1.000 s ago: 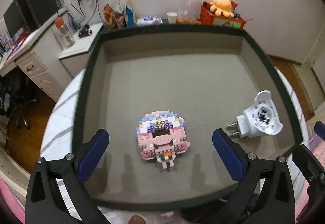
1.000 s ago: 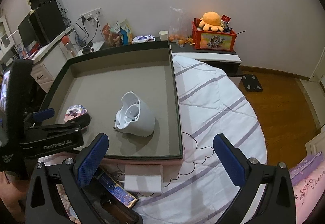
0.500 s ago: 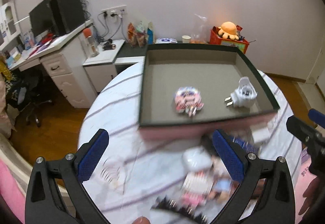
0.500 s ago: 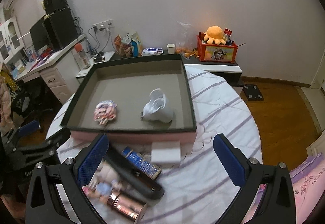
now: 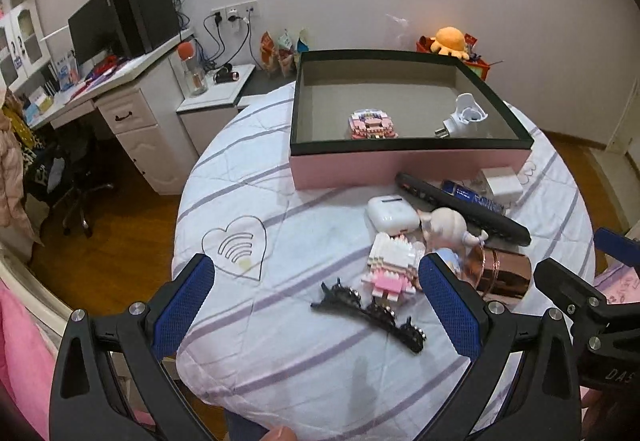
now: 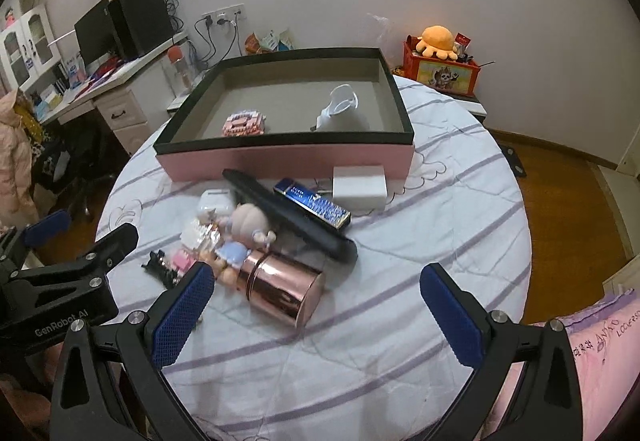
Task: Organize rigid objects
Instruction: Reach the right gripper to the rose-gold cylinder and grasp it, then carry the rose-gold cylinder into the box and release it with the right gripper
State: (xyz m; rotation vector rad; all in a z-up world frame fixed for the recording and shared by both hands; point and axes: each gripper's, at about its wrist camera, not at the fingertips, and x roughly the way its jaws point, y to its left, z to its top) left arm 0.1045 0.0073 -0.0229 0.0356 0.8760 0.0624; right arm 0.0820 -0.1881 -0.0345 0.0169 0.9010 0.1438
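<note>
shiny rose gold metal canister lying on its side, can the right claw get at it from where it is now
Probably yes. The shiny rose gold metal canister lies just ahead of the open right claw, its near end bare; only the pastel doll figure touches its far end.

Even, moderately bright indoor light falls from above; soft shadows lie under the gripper fingers on the bedspread. The copper tin carries specular glare. Both fisheye views bend strongly toward dark vignetted corners. Focus is sharp throughout, with no motion blur.
</note>
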